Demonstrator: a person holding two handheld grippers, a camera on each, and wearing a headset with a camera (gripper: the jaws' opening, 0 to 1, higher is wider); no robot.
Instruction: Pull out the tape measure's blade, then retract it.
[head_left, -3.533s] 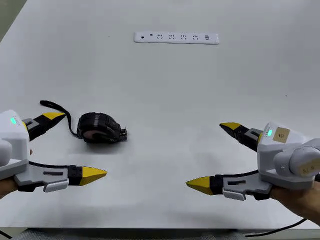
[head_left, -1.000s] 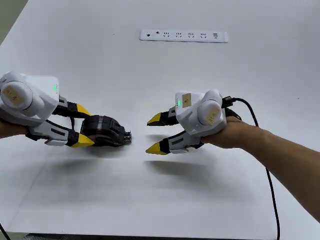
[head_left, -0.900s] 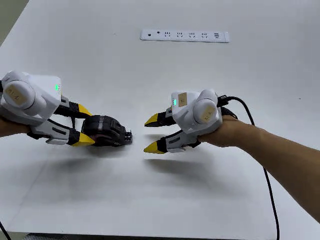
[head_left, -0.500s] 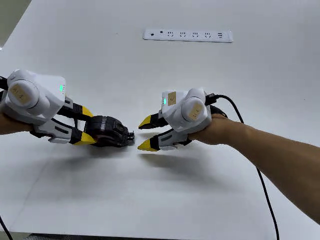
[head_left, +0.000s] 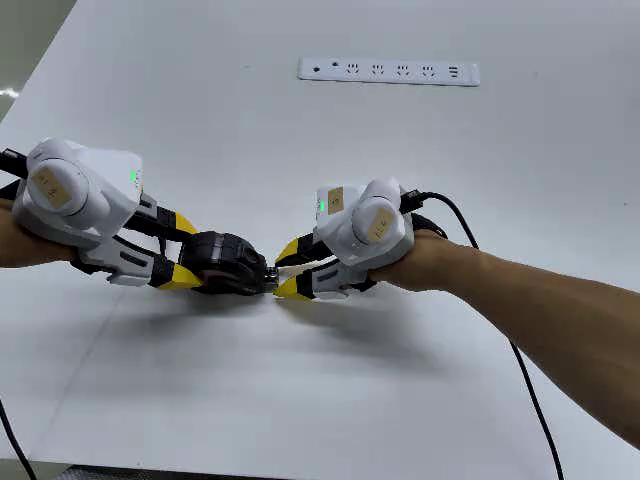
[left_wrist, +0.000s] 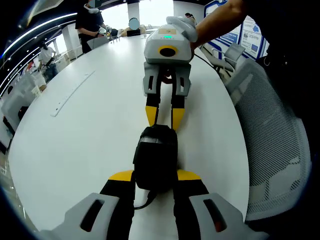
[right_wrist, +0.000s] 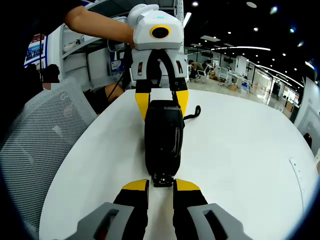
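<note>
A black tape measure lies on the white table. My left gripper is shut on its body from the left. In the left gripper view the case sits between the yellow tips of my left gripper. My right gripper comes from the right, its tips closed in on the blade's end hook. In the right gripper view the hook is pinched between the tips of my right gripper, with the case and left gripper beyond. No blade shows outside the case.
A white power strip lies at the table's far side. A black cable trails from my right hand over the table. The tape's wrist strap lies behind the case. A mesh chair stands beside the table.
My right gripper has moved left to the tape measure's front and narrowed its jaws around the hook. My left gripper has stayed shut on the case.
</note>
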